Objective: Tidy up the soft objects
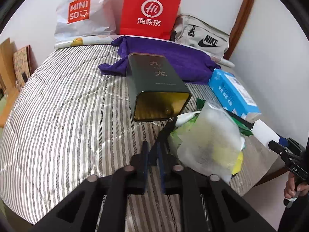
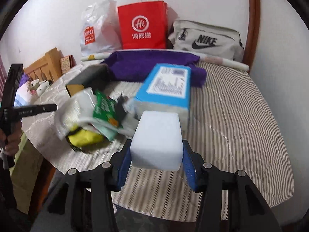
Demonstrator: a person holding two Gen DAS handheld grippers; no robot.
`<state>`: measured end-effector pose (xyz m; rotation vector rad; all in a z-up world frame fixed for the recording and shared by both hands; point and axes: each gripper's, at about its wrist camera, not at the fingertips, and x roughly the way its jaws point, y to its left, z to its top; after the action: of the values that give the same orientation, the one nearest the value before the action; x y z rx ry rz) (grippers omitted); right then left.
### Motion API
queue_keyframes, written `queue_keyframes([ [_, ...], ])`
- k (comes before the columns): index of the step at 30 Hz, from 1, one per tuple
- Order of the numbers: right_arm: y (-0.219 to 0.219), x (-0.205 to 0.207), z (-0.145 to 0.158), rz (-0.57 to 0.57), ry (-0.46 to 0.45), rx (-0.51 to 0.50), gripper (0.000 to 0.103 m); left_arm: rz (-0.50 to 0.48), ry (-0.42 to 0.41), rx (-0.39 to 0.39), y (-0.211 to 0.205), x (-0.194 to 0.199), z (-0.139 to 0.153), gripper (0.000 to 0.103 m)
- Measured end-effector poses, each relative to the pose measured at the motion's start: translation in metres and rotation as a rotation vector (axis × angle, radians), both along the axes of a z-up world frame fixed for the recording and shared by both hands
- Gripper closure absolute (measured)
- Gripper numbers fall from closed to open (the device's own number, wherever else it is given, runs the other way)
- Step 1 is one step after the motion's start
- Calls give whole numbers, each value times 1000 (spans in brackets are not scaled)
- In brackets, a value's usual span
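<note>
Right gripper (image 2: 156, 154): blue-padded fingers clamped on either side of a white foam block (image 2: 157, 141), lower centre of the right wrist view, held above the striped quilt (image 2: 241, 116). Left gripper (image 1: 152, 154): fingers nearly together, pinching a dark strap (image 1: 164, 133) at lower centre of the left wrist view; the strap runs up to the open end of a dark green tin (image 1: 154, 83) lying on its side at frame centre. Just right of the strap, a translucent plastic bag (image 1: 210, 141) of soft packets, with green wrappers showing behind it. A blue box (image 1: 233, 92) sits at right centre, touching the pile. A purple towel (image 1: 164, 58) is spread behind the tin. Along the wall at the top: white Miniso bag (image 1: 83, 13), red paper bag (image 1: 150, 9), grey Nike bag (image 1: 202, 36).
</note>
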<state>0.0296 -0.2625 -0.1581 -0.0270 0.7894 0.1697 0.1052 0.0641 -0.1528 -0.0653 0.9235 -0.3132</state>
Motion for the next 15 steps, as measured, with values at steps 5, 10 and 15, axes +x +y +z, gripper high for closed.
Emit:
queue_keyframes([
  [5,-7,7,-17,-20,34,12,54,-80,-61,41,-9,-6,2,52],
  [10,-7,11,-21,-14,22,17,53,-131,-48,77,-9,-3,-13,51],
  [15,-6,14,-21,-7,-5,11,53,-164,-54,169,-26,3,-25,64],
])
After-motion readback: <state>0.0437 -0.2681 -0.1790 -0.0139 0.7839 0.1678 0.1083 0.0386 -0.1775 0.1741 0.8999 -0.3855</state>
